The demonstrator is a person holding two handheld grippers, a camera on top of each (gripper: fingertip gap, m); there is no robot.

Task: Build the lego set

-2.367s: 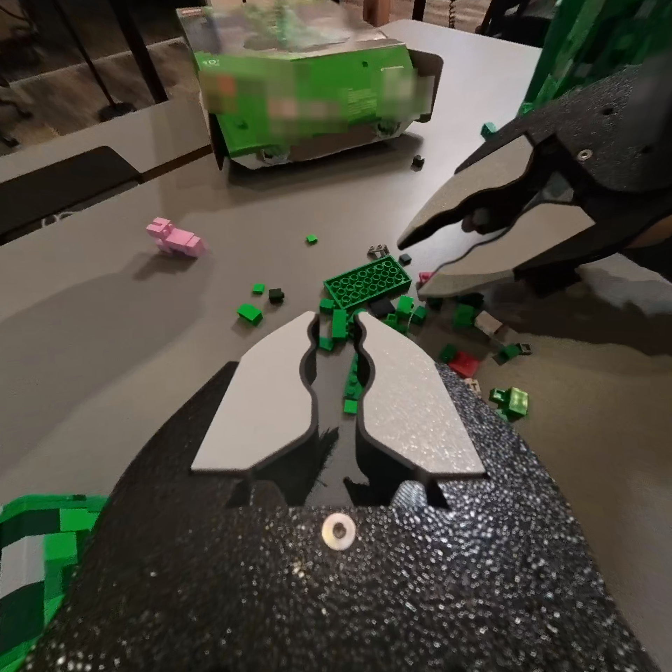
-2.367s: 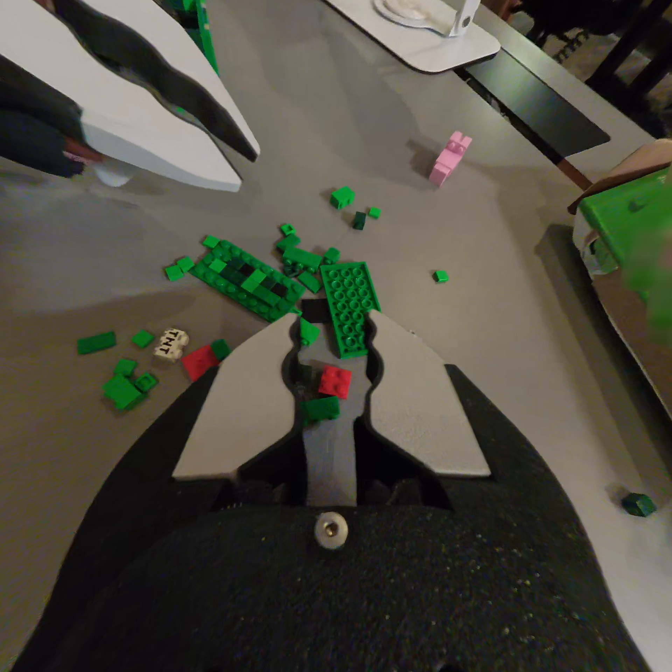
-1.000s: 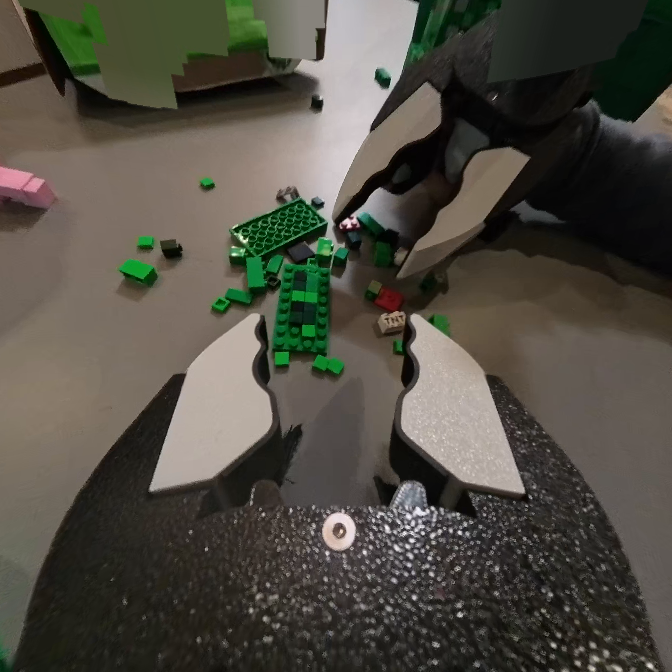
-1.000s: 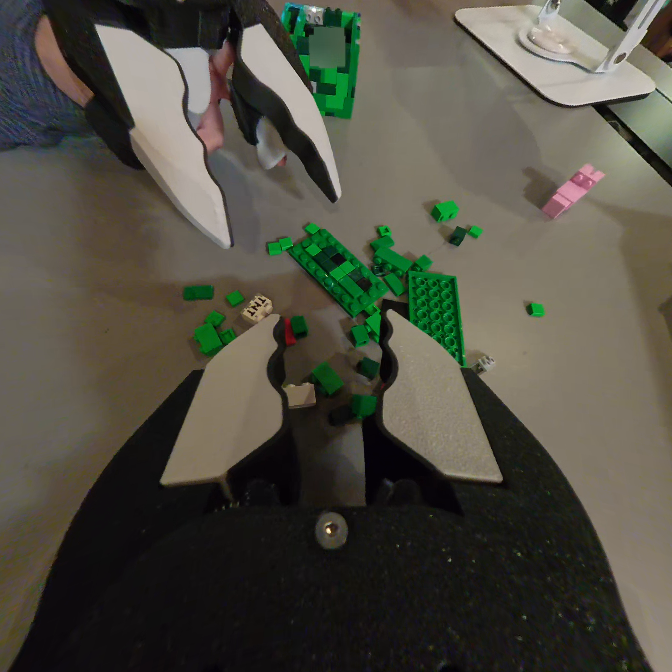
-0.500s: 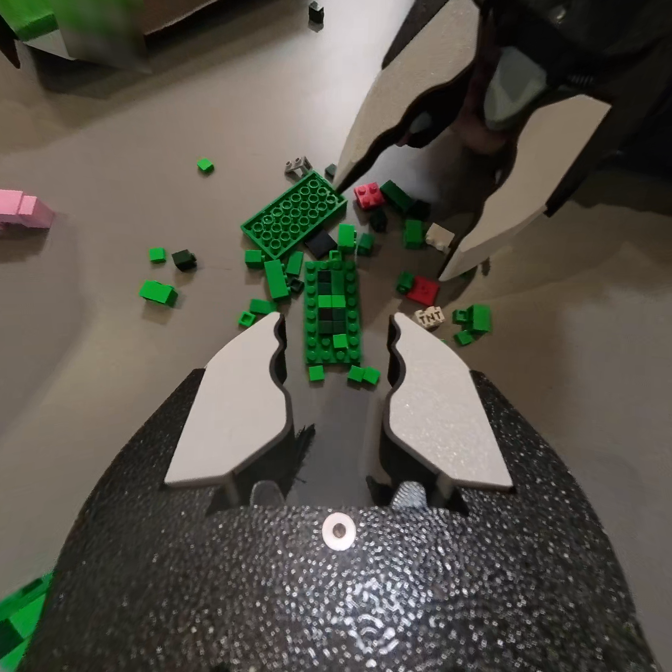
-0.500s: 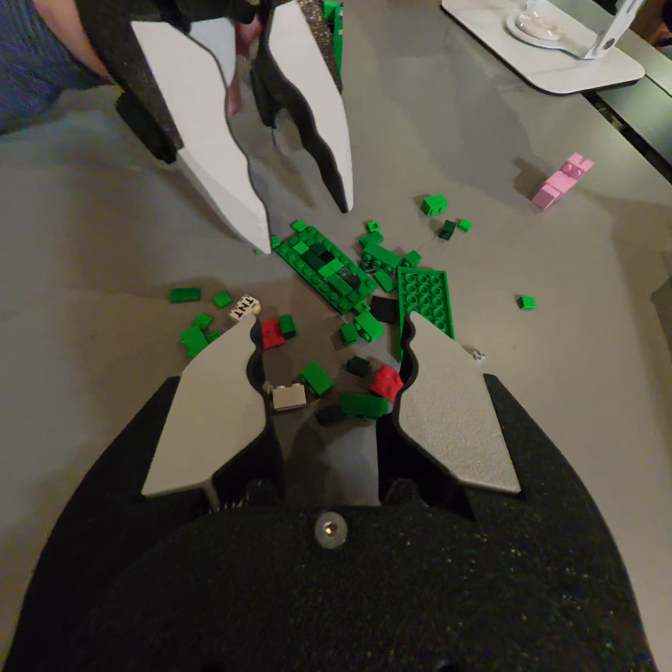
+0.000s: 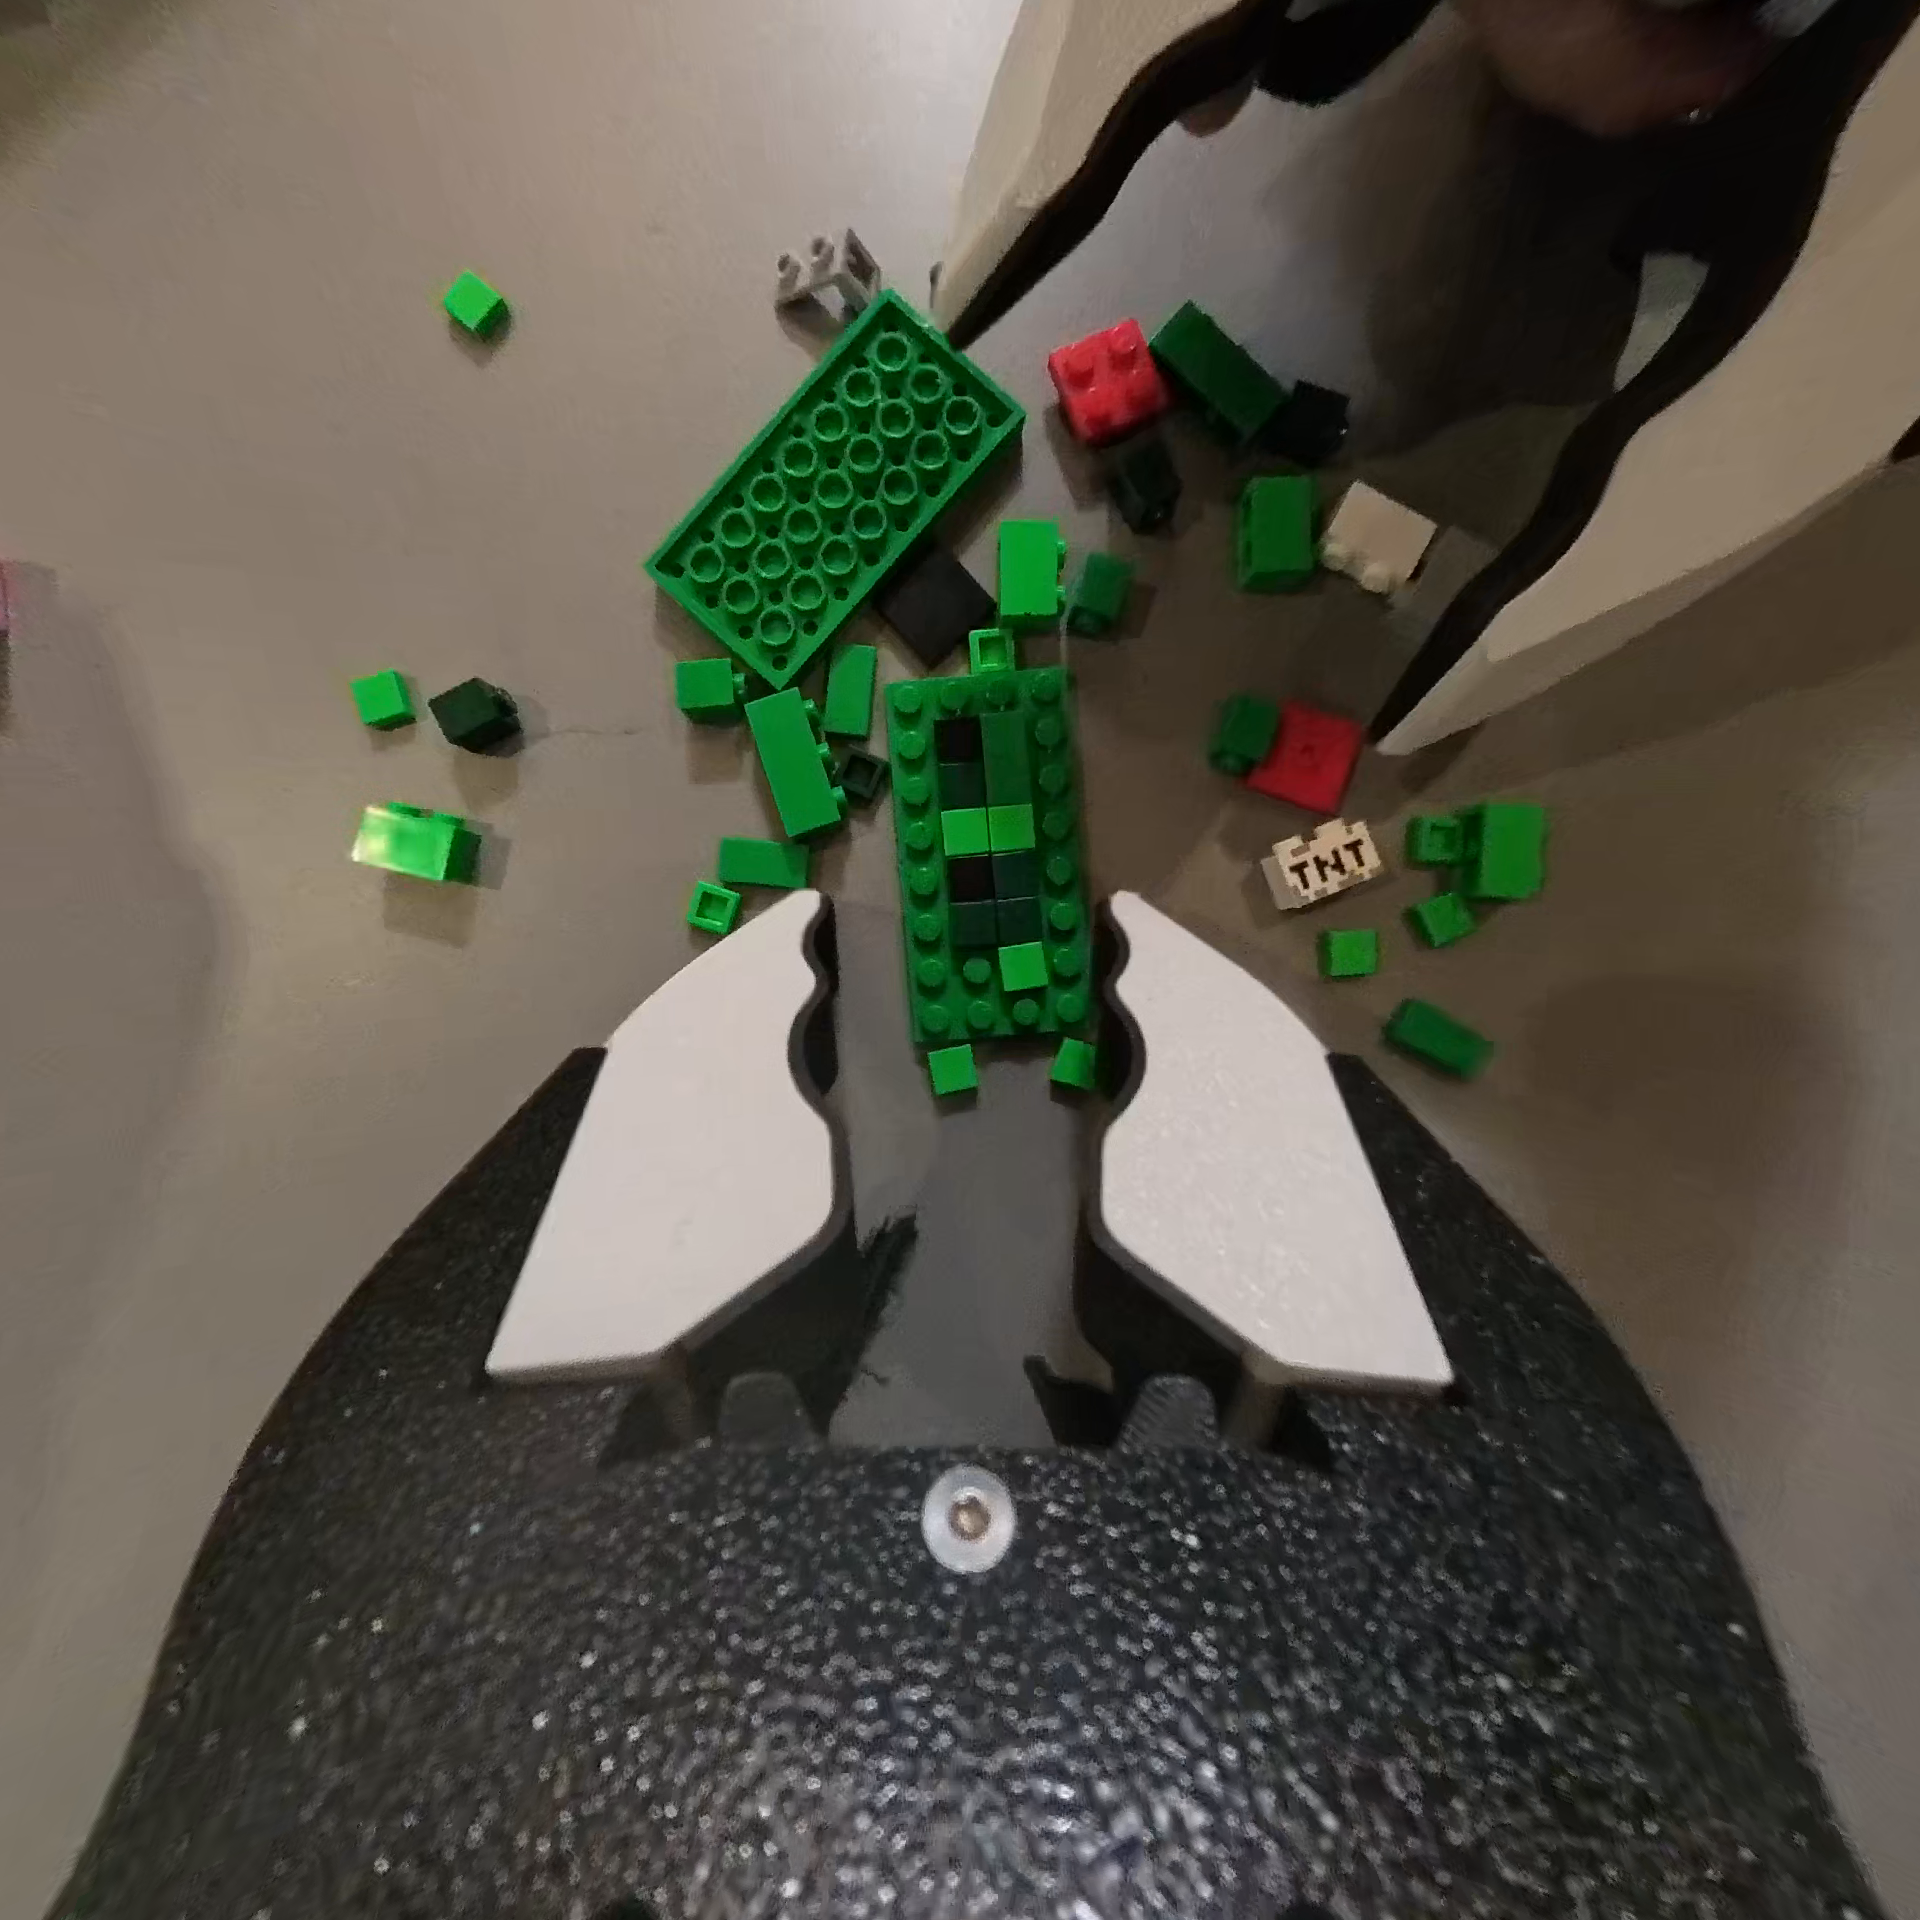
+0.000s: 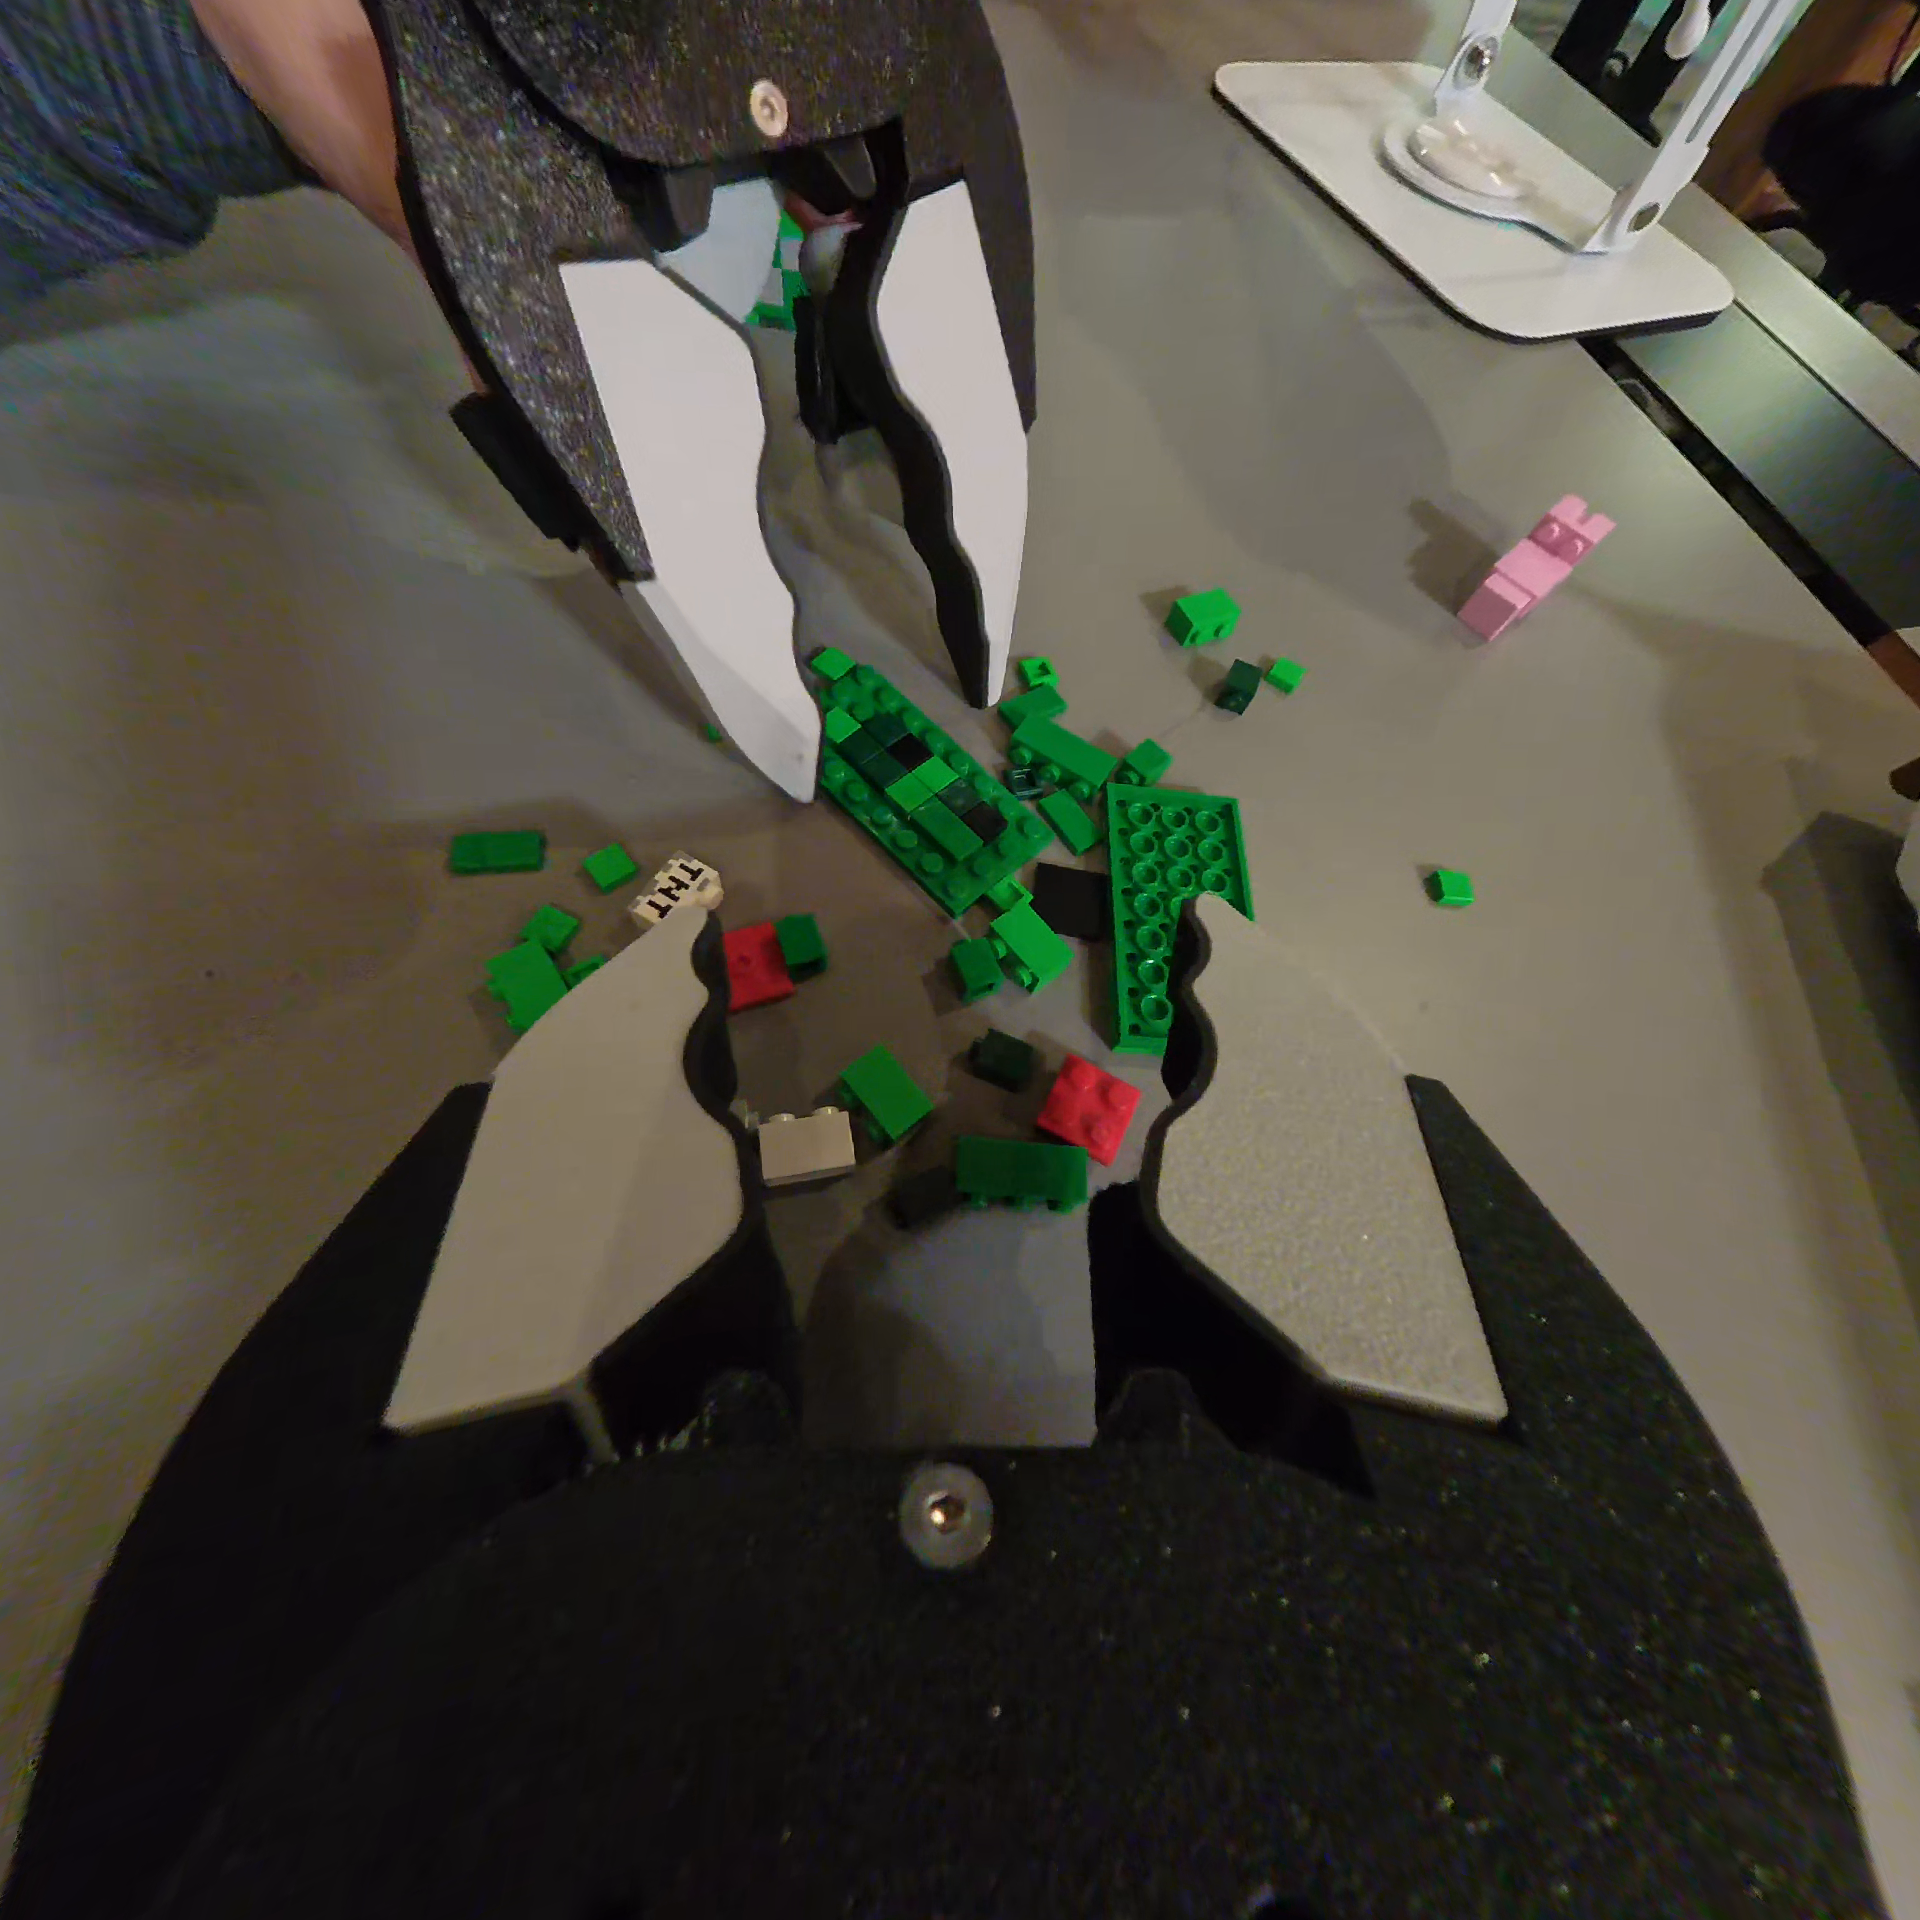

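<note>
A: From the left wrist view: left gripper [image 7: 966, 935] spread wide, nothing held, fingertips straddling the near end of the half-built green plate [image 7: 992, 857]. Plate flat on the grey table [image 7: 260, 468], tiled down the middle in dark and light green.

B: And around it?

A: Upside-down green plate [image 7: 836, 499] just beyond, tilted, with a black tile [image 7: 935, 608] at its corner. Loose green bits all round; red brick [image 7: 1107, 379] farther off, printed white brick [image 7: 1322, 862] off to the right. Right gripper [image 7: 1164, 530] looming over the far pile, also spread, also empty.

B: Right wrist view?

A: Right gripper [image 8: 951, 945] gaping over a grey brick [image 8: 805, 1143], a green brick [image 8: 883, 1091], a dark green brick [image 8: 1018, 1169] and the red brick [image 8: 1086, 1107]. None pinched. Opposite, left gripper [image 8: 894, 748] pointing down with tips either side of the half-built green plate [image 8: 920, 790]. Pink pig figure [image 8: 1532, 566] well apart, white stand base [image 8: 1455, 208] at the far edge.

B: Risks?

A: Probably a skewed pinch on the plate: thin, flat, easy to skid or flip instead of lifting. Stray bits touching its near end likely to get trapped under a fingertip. On the right, crowded bricks — closing there could catch two, or flick the red one away.
</note>
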